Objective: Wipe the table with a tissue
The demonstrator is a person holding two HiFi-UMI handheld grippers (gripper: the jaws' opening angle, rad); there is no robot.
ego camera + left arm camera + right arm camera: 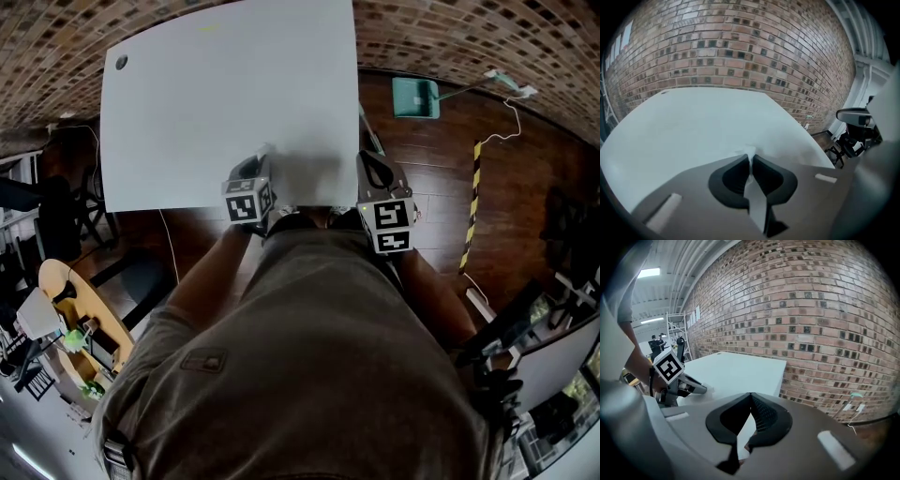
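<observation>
brick wall (469, 28): runs behind the far edge of the table.
wooden floor (431, 169): dark boards, showing to the right of the table and below its near edge.
table (225, 94): white, rectangular, bare top; the landmark for this list.
person's torso (309, 356): in a drab shirt, standing at the table's near edge, one forearm reaching to each gripper.
right gripper (751, 395): just off the table's near right corner, beside the right edge; fingers clenched tip to tip with nothing between them.
left gripper (751, 157): over the table's near edge, tips down at the top; fingers pinched together on the tissue.
teal dustpan (415, 97): on the floor to the right of the table, well apart from it.
striped tape (472, 202): yellow and black, on the floor farther right of the table.
tissue (749, 152): white, a thin fold caught in the left jaws, its end poking out past the tips against the table top near the near edge.
dark round spot (121, 63): at the table's far left corner.
</observation>
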